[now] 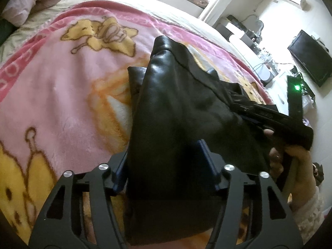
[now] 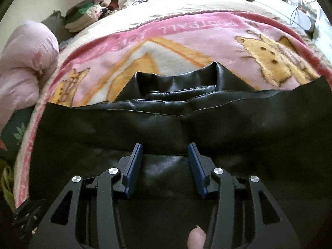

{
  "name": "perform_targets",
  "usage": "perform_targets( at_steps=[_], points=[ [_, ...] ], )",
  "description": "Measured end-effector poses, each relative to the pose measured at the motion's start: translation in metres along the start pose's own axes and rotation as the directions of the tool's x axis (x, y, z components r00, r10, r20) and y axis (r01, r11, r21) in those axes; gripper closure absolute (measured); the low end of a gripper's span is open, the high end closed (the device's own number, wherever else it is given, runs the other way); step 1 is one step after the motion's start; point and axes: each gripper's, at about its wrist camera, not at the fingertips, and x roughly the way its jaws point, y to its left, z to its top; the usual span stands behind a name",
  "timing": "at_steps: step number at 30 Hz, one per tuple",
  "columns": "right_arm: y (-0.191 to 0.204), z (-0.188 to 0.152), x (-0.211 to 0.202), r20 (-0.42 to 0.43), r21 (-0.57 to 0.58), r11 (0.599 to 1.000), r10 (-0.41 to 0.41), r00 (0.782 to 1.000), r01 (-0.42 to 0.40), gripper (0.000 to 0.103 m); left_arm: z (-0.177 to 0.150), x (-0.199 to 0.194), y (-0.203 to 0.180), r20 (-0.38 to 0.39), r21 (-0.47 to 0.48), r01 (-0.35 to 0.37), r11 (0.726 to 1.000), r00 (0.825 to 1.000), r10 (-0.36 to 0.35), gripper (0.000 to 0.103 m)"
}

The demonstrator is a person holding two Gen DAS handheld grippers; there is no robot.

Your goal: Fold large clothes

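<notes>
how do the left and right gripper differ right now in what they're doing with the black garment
The left gripper has a thick bunch of the black garment filling the gap between its blue pads; the right gripper stands open over a flat stretch, nothing bunched between its pads. Both point down at the garment on the pink blanket.

So the leather garment (image 2: 166,120) lies on the blanket (image 2: 186,47), which is spread over the bed (image 2: 207,4). Pillow (image 2: 25,62) sits at the blanket's left edge, clothes pile (image 2: 87,16) behind it, and a TV (image 1: 311,58) off right of the bed.
</notes>
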Motion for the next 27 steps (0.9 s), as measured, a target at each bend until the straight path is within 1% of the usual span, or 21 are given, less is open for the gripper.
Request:
perform_targets(
  at_steps=[1, 2, 3, 4, 5, 6, 7, 8, 9, 11, 13, 14, 17, 18, 19, 20, 21, 23, 24, 26, 27],
  points=[
    [-0.002, 0.001, 0.000, -0.004, 0.003, 1.000, 0.013, 1.000, -0.013, 0.057, 0.000, 0.003, 0.003, -0.005, -0.015, -0.001, 1.000, 1.000, 0.001, 0.040],
    [-0.002, 0.001, -0.001, -0.006, 0.006, 1.000, 0.018, 1.000, -0.018, 0.057, 0.000, 0.005, 0.006, -0.006, -0.027, 0.003, 1.000, 1.000, -0.003, 0.038],
    [-0.002, 0.001, -0.001, -0.010, 0.007, 1.000, 0.018, 1.000, -0.018, 0.057, 0.000, 0.007, 0.008, -0.009, -0.037, 0.013, 0.999, 1.000, -0.013, 0.038],
    [-0.001, 0.001, -0.003, -0.008, -0.004, 1.000, 0.011, 1.000, -0.011, 0.057, 0.000, 0.009, 0.009, -0.011, -0.045, 0.040, 0.998, 0.999, -0.040, 0.048],
    [0.004, 0.000, -0.006, 0.008, -0.039, 0.999, -0.009, 1.000, 0.009, 0.057, 0.000, 0.009, 0.008, -0.014, -0.051, 0.064, 0.997, 0.998, -0.065, 0.057],
    [0.009, -0.002, -0.010, 0.028, -0.064, 0.998, -0.019, 0.999, 0.021, 0.058, 0.000, 0.007, 0.007, -0.008, -0.052, 0.059, 0.997, 0.998, -0.060, 0.059],
    [0.011, -0.006, -0.016, 0.057, -0.086, 0.996, -0.019, 0.998, 0.024, 0.057, 0.000, 0.004, 0.004, 0.000, -0.041, 0.057, 0.998, 0.998, -0.057, 0.063],
    [0.012, -0.011, -0.024, 0.081, -0.097, 0.995, -0.006, 0.997, 0.014, 0.057, 0.001, -0.002, 0.000, 0.012, -0.024, 0.058, 0.998, 0.998, -0.058, 0.068],
    [0.012, -0.021, -0.039, 0.117, -0.107, 0.994, 0.016, 0.993, -0.003, 0.057, 0.002, -0.007, -0.003, 0.024, -0.019, 0.067, 0.998, 0.997, -0.067, 0.070],
    [0.015, -0.041, -0.066, 0.194, -0.157, 0.988, 0.033, 0.980, -0.003, 0.046, 0.005, -0.017, -0.008, 0.046, -0.010, 0.088, 0.996, 0.995, -0.087, 0.073],
    [0.022, -0.061, -0.088, 0.233, -0.213, 0.977, 0.054, 0.971, -0.003, 0.040, 0.007, -0.025, -0.014, 0.060, 0.008, 0.097, 0.995, 0.993, -0.097, 0.074],
    [0.026, -0.074, -0.100, 0.252, -0.246, 0.969, 0.071, 0.965, -0.007, 0.034, 0.007, -0.029, -0.019, 0.067, 0.021, 0.098, 0.995, 0.993, -0.099, 0.075],
    [0.043, -0.118, -0.133, 0.290, -0.342, 0.938, 0.167, 0.943, -0.061, 0.021, 0.008, -0.035, -0.028, 0.080, 0.045, 0.094, 0.995, 0.992, -0.097, 0.075],
    [0.052, -0.137, -0.141, 0.290, -0.389, 0.917, 0.218, 0.932, -0.093, 0.018, 0.009, -0.037, -0.030, 0.083, 0.048, 0.093, 0.994, 0.992, -0.097, 0.075],
    [0.061, -0.148, -0.144, 0.293, -0.424, 0.902, 0.227, 0.929, -0.087, 0.016, 0.009, -0.038, -0.031, 0.086, 0.051, 0.092, 0.994, 0.992, -0.096, 0.076],
    [0.071, -0.160, -0.145, 0.307, -0.460, 0.886, 0.216, 0.927, -0.054, 0.014, 0.009, -0.039, -0.033, 0.087, 0.055, 0.089, 0.994, 0.992, -0.094, 0.076],
    [0.085, -0.173, -0.141, 0.334, -0.508, 0.861, 0.182, 0.925, 0.014, 0.013, 0.009, -0.040, -0.035, 0.089, 0.058, 0.087, 0.994, 0.992, -0.092, 0.076],
    [0.101, -0.182, -0.132, 0.354, -0.547, 0.833, 0.142, 0.924, 0.082, 0.013, 0.010, -0.043, -0.039, 0.091, 0.066, 0.086, 0.994, 0.992, -0.092, 0.076],
    [0.111, -0.188, -0.127, 0.364, -0.571, 0.812, 0.122, 0.923, 0.118, 0.013, 0.010, -0.045, -0.042, 0.093, 0.071, 0.085, 0.994, 0.991, -0.092, 0.076],
    [0.128, -0.197, -0.116, 0.411, -0.608, 0.764, 0.068, 0.909, 0.218, 0.013, 0.010, -0.050, -0.048, 0.095, 0.084, 0.085, 0.993, 0.991, -0.093, 0.076],
    [0.133, -0.199, -0.113, 0.427, -0.622, 0.742, 0.052, 0.903, 0.251, 0.013, 0.010, -0.053, -0.052, 0.097, 0.093, 0.084, 0.992, 0.991, -0.093, 0.076]
  ],
)
